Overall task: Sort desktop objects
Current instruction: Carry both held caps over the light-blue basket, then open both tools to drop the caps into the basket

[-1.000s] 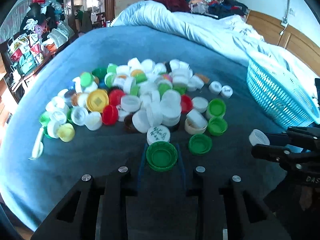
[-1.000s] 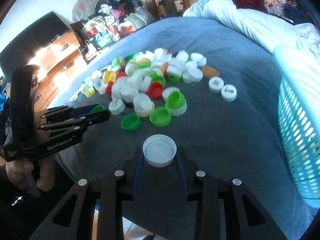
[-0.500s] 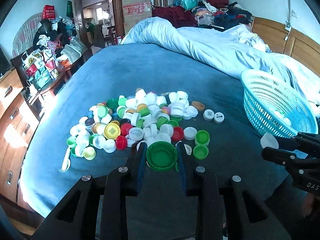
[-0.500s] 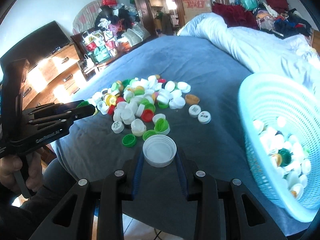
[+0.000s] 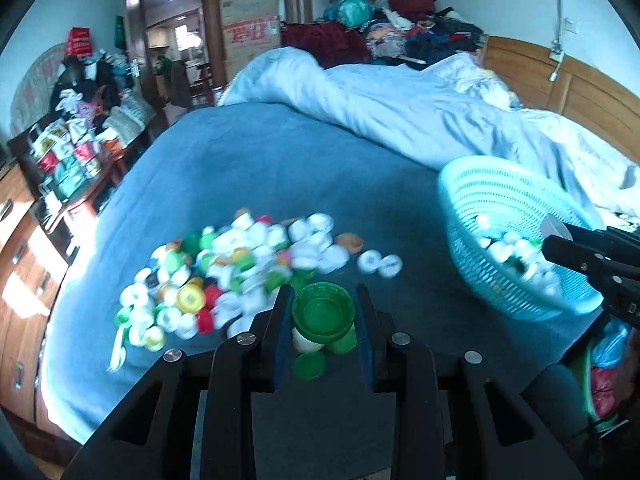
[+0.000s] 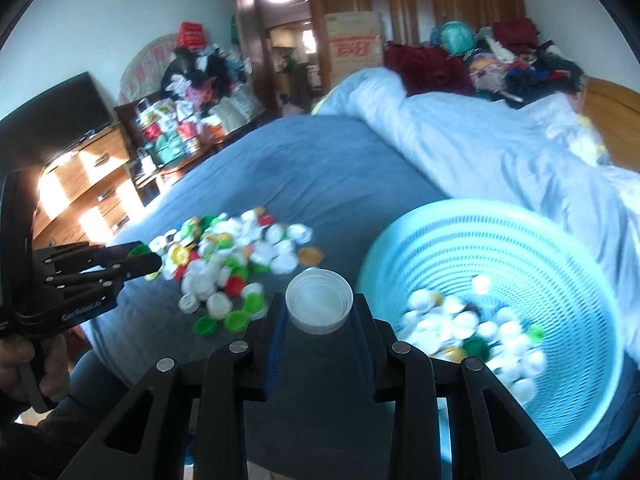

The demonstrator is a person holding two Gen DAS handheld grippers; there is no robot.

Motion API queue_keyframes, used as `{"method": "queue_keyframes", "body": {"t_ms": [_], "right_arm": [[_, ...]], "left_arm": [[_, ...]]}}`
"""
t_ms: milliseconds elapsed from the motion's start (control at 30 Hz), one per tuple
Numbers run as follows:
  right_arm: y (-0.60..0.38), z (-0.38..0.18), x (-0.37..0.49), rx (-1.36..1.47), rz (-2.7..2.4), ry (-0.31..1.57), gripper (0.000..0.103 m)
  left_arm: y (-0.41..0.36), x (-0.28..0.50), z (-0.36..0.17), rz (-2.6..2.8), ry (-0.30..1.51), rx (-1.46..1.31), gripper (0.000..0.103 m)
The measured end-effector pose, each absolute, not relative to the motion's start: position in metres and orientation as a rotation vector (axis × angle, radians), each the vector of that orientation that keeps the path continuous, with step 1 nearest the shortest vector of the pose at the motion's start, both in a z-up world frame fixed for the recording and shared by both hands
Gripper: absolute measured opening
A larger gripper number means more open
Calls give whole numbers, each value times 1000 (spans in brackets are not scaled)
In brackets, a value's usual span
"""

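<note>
A pile of bottle caps (image 5: 240, 268), white, green, red and yellow, lies on the blue bed cover; it also shows in the right wrist view (image 6: 236, 264). My left gripper (image 5: 323, 316) is shut on a green cap (image 5: 323, 312) and holds it high above the pile. My right gripper (image 6: 319, 312) is shut on a white cap (image 6: 319, 306), held up just left of the cyan basket (image 6: 560, 256). The basket (image 5: 488, 196) holds several caps. The right gripper with its white cap also shows in the left wrist view (image 5: 556, 232), over the basket's right side.
A crumpled pale blue duvet (image 5: 400, 116) lies behind the basket. A wooden dresser (image 5: 16, 264) and a cluttered shelf (image 5: 68, 160) stand left of the bed. A wooden headboard (image 5: 560, 88) is at the right. Two white caps (image 5: 380, 264) lie apart from the pile.
Both grippers have risen well above the bed with their caps and swung right toward the basket. The right gripper now sits by the basket's rim.
</note>
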State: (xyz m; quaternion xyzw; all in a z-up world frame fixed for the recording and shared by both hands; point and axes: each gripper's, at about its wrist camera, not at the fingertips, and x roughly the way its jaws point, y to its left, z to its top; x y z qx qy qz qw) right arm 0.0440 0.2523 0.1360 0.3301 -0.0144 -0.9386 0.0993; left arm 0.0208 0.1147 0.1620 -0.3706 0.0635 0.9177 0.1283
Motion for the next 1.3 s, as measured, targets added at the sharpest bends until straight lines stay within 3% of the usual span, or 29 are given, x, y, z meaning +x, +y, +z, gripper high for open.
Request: {"method": "queue_keyframes", "body": {"t_ms": [400,733,1067,1133,1167,1200,1267,1300], "right_arm": [[349,176,37,1019,-2931,-131,35],[398,175,31,1118,-2924,-284,35],[411,170,26,1163,-2894,-333,35],[412,169,25,1167,-2895,-328,35],[412,169,26,1169,-2904,-321,35],[412,169,25,1170,-2906,-321,39],[412,171,27,1158,-2920,-323,67],[412,173,28,1152,-2932,-313,70]], "left_arm": [[224,-26,207,2437,162,-1048,25],[312,-61,195,2245,257,-1244,25],[346,-65,182,2189,307,-1302,25],[348,-64,182,2193,312,-1301,29],[348,-64,183,2195,314,-1296,38],[349,-63,184,2206,321,-1284,47],[348,-61,186,2219,331,-1257,50],[347,-61,186,2217,323,-1258,50]]}}
